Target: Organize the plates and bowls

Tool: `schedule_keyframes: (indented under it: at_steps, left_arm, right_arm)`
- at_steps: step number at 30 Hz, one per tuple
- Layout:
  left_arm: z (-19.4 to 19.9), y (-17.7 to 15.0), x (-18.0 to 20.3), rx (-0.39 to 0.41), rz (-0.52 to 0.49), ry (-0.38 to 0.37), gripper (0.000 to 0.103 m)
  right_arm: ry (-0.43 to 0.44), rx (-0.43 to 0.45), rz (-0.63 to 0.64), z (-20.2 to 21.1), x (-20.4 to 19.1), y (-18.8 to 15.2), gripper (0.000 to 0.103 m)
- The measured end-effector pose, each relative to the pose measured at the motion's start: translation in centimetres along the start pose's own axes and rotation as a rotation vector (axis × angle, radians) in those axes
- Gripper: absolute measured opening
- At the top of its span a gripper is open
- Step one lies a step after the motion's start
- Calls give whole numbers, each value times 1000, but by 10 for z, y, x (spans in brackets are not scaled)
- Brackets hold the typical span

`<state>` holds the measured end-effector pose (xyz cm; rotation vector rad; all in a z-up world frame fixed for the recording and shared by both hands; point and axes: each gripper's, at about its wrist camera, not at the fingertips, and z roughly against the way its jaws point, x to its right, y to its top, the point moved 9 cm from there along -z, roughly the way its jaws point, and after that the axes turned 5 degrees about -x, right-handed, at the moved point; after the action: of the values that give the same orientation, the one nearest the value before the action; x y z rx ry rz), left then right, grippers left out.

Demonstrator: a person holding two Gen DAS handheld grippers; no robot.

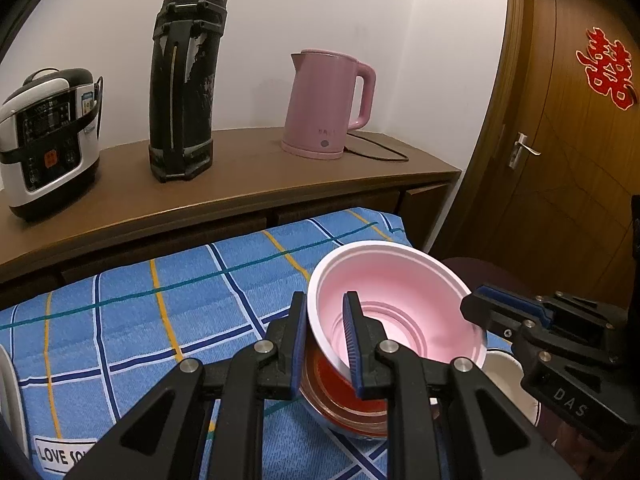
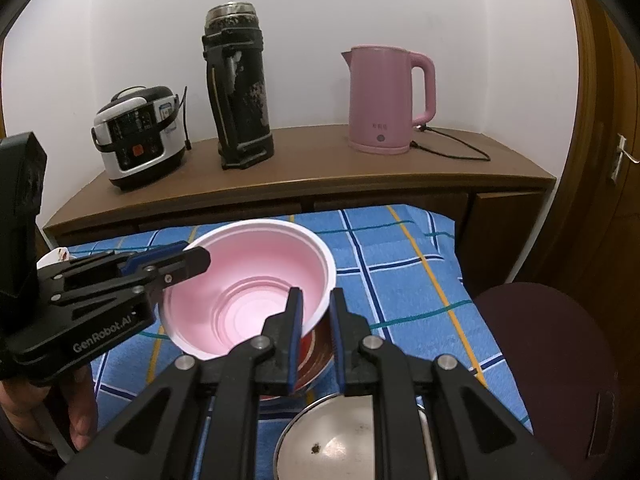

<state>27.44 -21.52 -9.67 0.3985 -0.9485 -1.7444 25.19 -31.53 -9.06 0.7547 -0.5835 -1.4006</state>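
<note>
A bowl [image 1: 400,284], pink inside with a white rim, hangs tilted over the blue checked cloth [image 1: 160,320]. My left gripper [image 1: 325,300] is shut on its left rim, one finger inside and one outside. My right gripper [image 1: 474,306] pinches the opposite rim. In the right wrist view the bowl [image 2: 260,264] fills the middle, with my right gripper [image 2: 316,294] shut on its near right rim and my left gripper [image 2: 200,258] on its far left rim. Red [image 2: 316,348] shows under the bowl; I cannot tell whether it is the bowl's outer wall or another bowl.
A steel bowl [image 2: 340,440] lies on the cloth just below my right gripper. A white dish [image 1: 504,364] peeks out under the bowl's right side. Behind, a wooden sideboard [image 1: 248,184] carries a rice cooker [image 1: 48,140], a black flask [image 1: 184,80] and a pink kettle [image 1: 328,104]. A dark stool [image 2: 552,340] stands at right.
</note>
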Motion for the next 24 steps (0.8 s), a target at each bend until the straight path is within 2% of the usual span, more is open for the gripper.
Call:
schedule_keyframes:
  at_steps: [24]
  left_arm:
    - [-11, -7, -1, -40, -1, -3, 20]
  right_arm:
    - [-3, -36, 1, -15, 4, -8, 14]
